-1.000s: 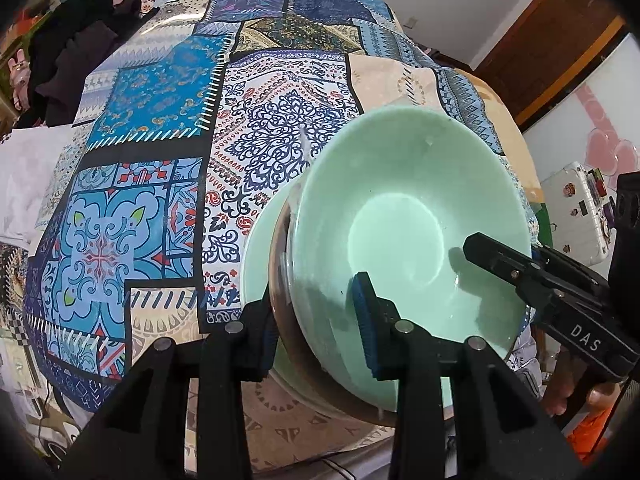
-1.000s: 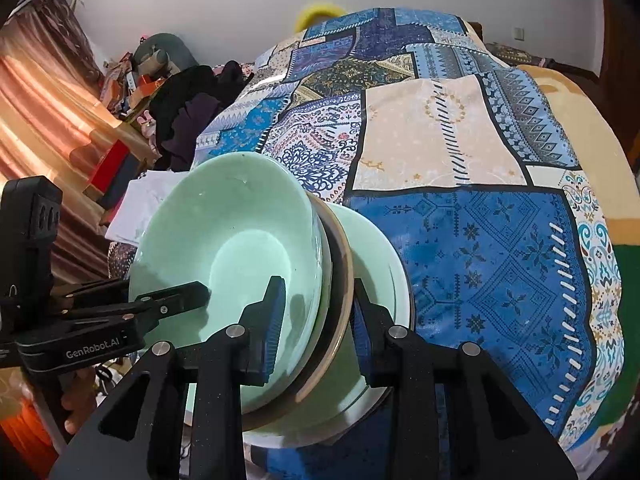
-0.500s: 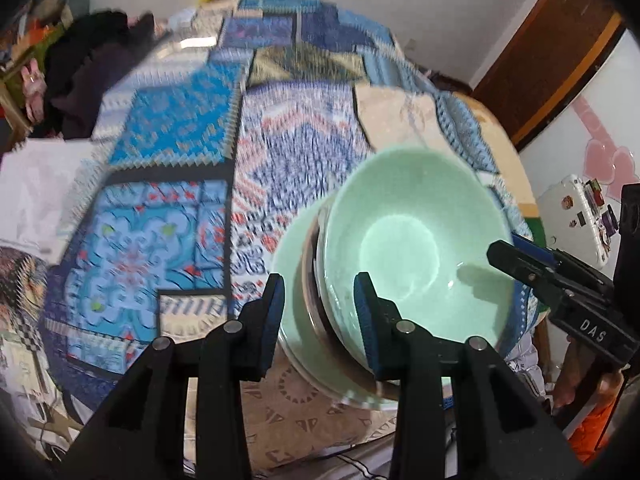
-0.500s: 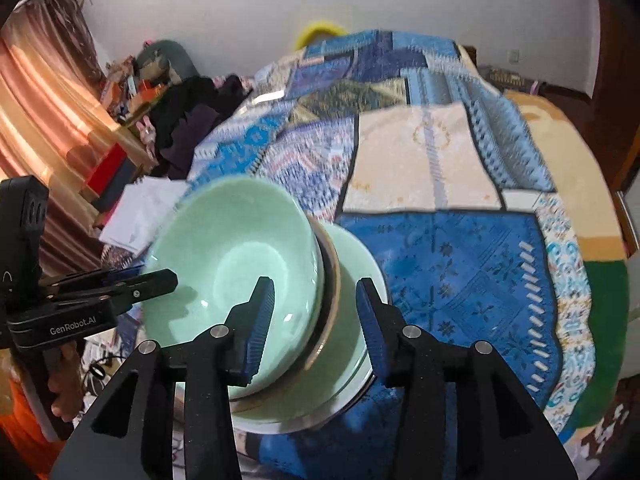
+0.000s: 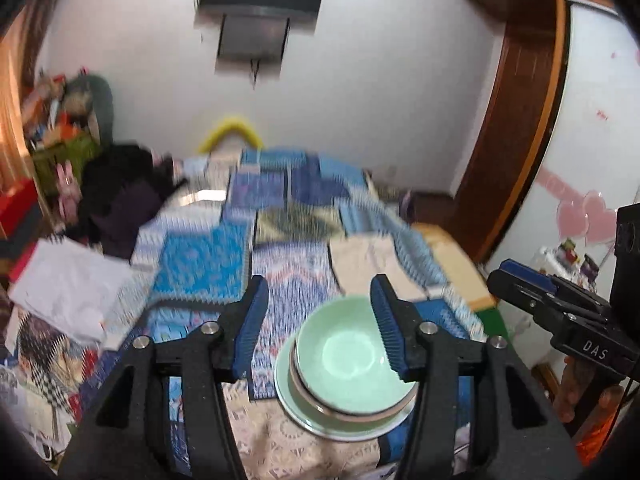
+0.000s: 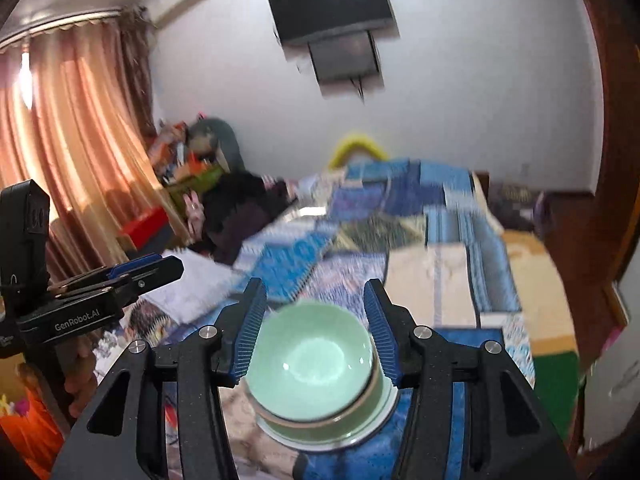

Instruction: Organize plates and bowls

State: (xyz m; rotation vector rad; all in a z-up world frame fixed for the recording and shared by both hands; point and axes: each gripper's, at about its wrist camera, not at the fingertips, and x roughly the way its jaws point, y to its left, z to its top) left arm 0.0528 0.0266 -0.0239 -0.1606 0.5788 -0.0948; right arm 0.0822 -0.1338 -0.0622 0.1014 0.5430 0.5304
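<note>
A pale green bowl sits nested in a brown-rimmed bowl on a pale green plate, all stacked on the patchwork bedspread. My left gripper is open and empty, raised above and behind the stack. The stack also shows in the right wrist view, bowl on plate. My right gripper is open and empty above it. Each gripper shows at the edge of the other's view: the right one, the left one.
Dark clothes and white paper lie on the bed's left. A wall TV hangs ahead. Curtains are on the left, a wooden door frame on the right.
Both grippers let go of the stack's rim, opened wide and pulled up and back. The stack now rests flat on the bed.
</note>
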